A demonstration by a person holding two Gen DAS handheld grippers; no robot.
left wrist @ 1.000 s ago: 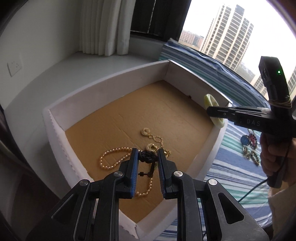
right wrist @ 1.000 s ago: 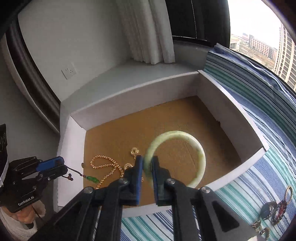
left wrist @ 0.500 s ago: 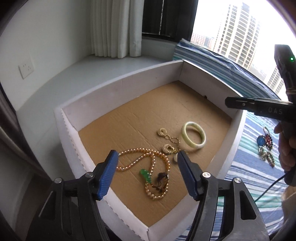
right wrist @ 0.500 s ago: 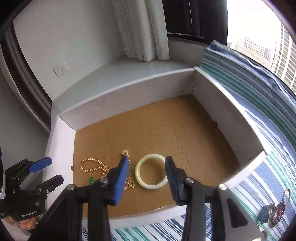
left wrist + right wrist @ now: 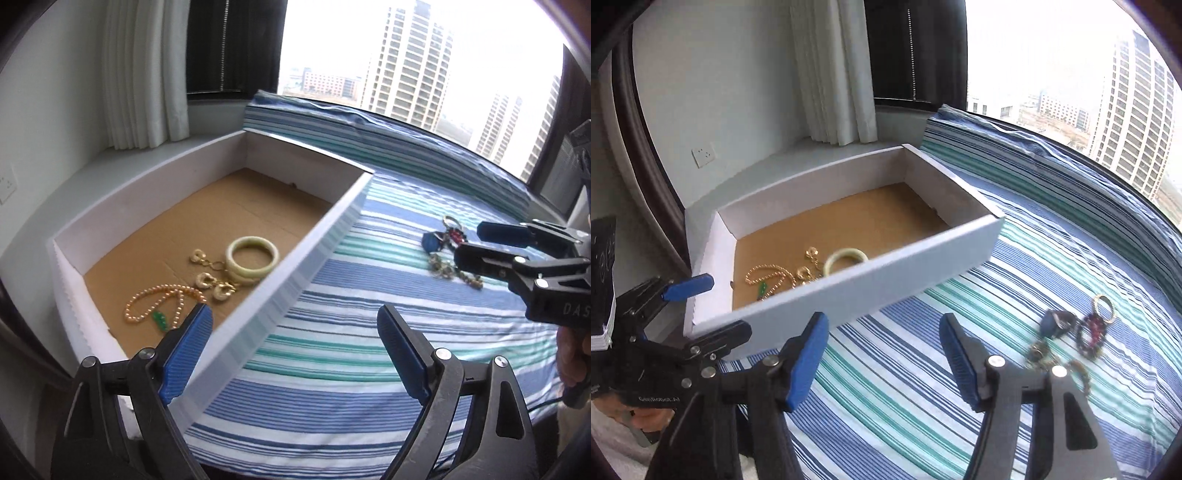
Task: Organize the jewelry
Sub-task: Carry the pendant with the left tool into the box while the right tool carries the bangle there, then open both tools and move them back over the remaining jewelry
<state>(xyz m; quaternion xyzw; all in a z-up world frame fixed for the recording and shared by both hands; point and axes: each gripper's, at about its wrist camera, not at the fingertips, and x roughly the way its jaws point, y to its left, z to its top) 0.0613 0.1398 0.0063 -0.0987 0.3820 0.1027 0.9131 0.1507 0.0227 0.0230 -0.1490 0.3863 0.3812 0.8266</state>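
Observation:
A white box [image 5: 314,243] with a brown cardboard floor stands on the striped bed. Inside lie a pale jade bangle [image 5: 252,261], gold ring links [image 5: 207,280] and a bead necklace with a green pendant [image 5: 159,300]; the bangle [image 5: 846,258] and necklace [image 5: 764,276] also show in the right wrist view. A loose jewelry cluster [image 5: 445,248] with a blue piece and dark red beads lies on the bed; it also shows in the right wrist view [image 5: 1071,338]. My left gripper [image 5: 295,350] is open and empty over the box's near wall. My right gripper [image 5: 882,363] is open and empty above the bed.
The blue, teal and white striped bedcover [image 5: 1015,295] spreads right of the box. A white curtain [image 5: 831,70] and grey window ledge [image 5: 129,162] lie behind the box. A wall socket [image 5: 703,156] is at left.
Both grippers opened and dropped their pieces into the box, the left a bead strand, the right the jade bangle. Both then pulled back and swung right toward the bed.

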